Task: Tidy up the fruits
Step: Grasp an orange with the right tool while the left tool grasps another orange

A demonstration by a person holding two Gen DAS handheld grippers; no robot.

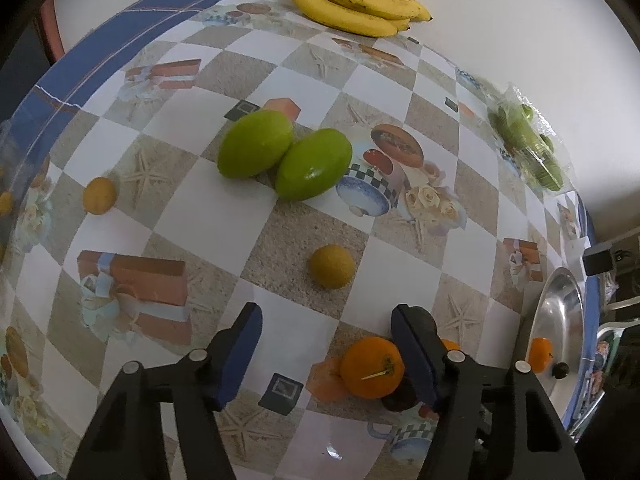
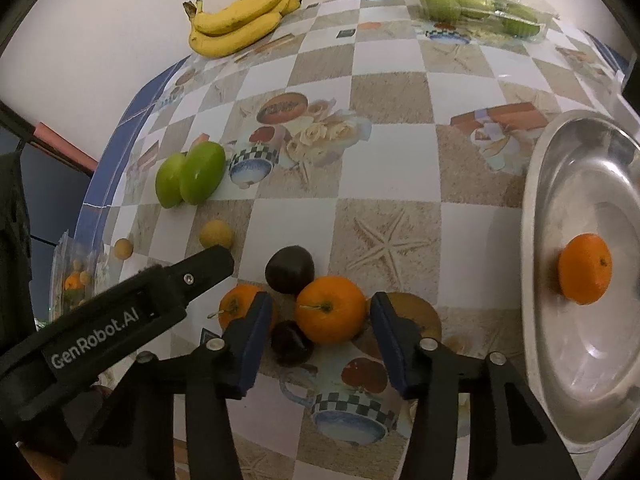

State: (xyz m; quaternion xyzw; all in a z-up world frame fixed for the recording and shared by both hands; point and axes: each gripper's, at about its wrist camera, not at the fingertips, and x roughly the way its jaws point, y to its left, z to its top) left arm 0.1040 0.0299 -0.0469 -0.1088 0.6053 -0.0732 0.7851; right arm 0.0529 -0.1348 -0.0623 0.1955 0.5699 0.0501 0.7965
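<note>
The bench, covered by a checkered cloth printed with starfish and cups, is being viewed from above by both tongs. A steel tray is lying to the right of the right tongs, with one orange resting inside it. A bunch of bananas is lying far ahead and to the left of the right tongs, and a clear pack of green fruit far ahead and to the right. Two green mangoes, touching each other, are lying ahead of the left tongs.

The right tongs are being held partly open, with an orange standing between the pads; no pad is seen pressing on it. A second orange is lying just left of them, partly hidden, and two dark plums are touching the middle orange.

The left tongs are being held half open over bare cloth, nothing between the pads. That stemmed orange is sitting just inside their right finger. A small yellow-green fruit is lying just ahead, and another small yellow one well to the left.
</note>
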